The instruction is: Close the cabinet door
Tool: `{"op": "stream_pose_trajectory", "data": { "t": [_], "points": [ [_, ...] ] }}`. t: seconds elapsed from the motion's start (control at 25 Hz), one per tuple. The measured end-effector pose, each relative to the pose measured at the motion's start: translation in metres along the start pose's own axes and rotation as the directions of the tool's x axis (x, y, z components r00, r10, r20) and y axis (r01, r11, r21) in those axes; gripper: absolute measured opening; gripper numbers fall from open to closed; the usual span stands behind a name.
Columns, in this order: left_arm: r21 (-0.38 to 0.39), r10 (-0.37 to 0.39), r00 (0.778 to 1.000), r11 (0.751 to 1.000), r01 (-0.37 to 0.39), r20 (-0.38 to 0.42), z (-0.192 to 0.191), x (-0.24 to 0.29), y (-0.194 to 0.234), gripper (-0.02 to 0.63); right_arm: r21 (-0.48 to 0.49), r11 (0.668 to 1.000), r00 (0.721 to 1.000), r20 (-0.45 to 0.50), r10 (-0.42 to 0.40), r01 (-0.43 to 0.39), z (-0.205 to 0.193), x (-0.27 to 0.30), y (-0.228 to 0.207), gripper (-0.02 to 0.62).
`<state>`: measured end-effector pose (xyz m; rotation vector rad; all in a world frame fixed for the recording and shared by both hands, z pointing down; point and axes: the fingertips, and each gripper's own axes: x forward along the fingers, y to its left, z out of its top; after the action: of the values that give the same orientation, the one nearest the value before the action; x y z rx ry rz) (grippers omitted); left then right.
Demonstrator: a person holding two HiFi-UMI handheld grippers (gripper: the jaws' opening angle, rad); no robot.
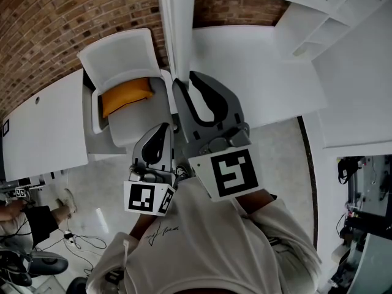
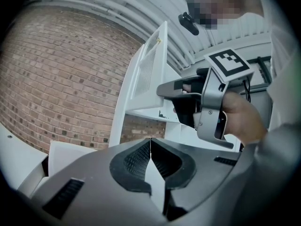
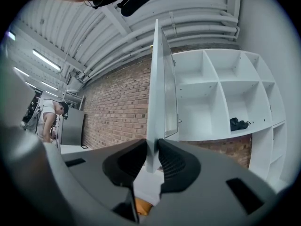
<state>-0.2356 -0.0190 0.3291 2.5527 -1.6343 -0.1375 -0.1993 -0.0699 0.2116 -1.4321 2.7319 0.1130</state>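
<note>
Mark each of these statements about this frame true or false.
1. The right gripper is shut on the edge of the flat white cabinet door. True.
2. The left gripper grips the same door. False: its jaws are together with nothing between them, and it is clear of the door.
3. An orange cushion lies on the seat of the white moulded chair. True.
4. Every compartment of the white open shelf unit is empty. False: a small dark object sits in one lower compartment.
5. The cabinet door is fully shut. False: it stands open, edge-on to the right gripper.
</note>
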Motion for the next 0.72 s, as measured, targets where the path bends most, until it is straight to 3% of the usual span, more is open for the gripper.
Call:
{"op": "stream_pose_trajectory", "data": {
  "t": [0.16, 0.4, 0.72],
  "points": [
    [-0.007, -0.017, 1.0, 1.0, 0.018, 0.008, 0.002, 0.004, -0.002, 0.017, 0.03, 1.0, 1.0, 0.004, -0.001, 0.0, 0.001, -0.002, -0.004, 0.081],
    [-0.016, -0.031, 0.999, 0.999, 0.031, -0.008, -0.001, 0.011, -0.003, 0.017, 0.007, 0.998, 0.998, -0.013, 0.059, -0.059, -0.005, -0.006, -0.008, 0.081],
    [0.007, -0.043, 0.999, 0.999, 0.043, -0.016, -0.002, 0.022, -0.007, 0.017, -0.008, 0.997, 0.997, -0.003, 0.072, -0.072, -0.005, -0.011, -0.018, 0.081]
  ]
}}
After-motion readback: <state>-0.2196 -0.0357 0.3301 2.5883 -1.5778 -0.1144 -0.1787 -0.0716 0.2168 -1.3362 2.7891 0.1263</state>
